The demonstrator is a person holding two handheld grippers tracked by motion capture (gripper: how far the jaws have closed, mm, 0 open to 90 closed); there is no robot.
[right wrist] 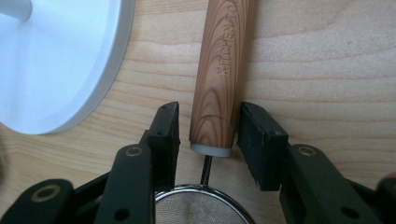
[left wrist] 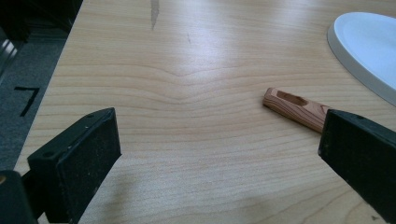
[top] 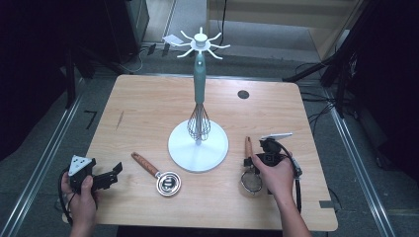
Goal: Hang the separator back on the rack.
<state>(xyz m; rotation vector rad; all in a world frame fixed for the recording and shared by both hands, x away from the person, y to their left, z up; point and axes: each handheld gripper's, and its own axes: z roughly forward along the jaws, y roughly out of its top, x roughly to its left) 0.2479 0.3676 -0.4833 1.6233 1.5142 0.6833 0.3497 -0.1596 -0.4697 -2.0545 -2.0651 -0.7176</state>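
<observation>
The right gripper (right wrist: 208, 135) is seen lowered over a small mesh strainer (top: 251, 181) that lies on the wooden table (top: 148, 106). Its jaws are set on either side of the near end of the strainer's wooden handle (right wrist: 223, 70). A narrow gap is visible between each pad and the wood, so the handle is bracketed but not yet clamped. In the right gripper view the handle runs straight ahead from between the jaws. The wire neck and the rim of the mesh bowl (right wrist: 201, 205) are found just below the jaws, close to the camera.

Just left of the right gripper's left jaw, the round white base (right wrist: 60, 60) of a utensil stand (top: 198, 143) is seen, near the handle but apart from it. From one of the stand's hooks a whisk (top: 199, 98) with a teal handle is hung, its wires above the base.

The left gripper (left wrist: 219, 154) is held low at the table's near left corner, its jaws spread wide with nothing between them. Ahead of its right jaw the end of a second wooden handle (left wrist: 294, 107) is seen, belonging to a small metal cup-shaped utensil (top: 168, 183) that lies between the two grippers. The edge of the white base is seen beyond it.

A dark round hole (top: 243, 94) is set in the table beyond the right gripper.
</observation>
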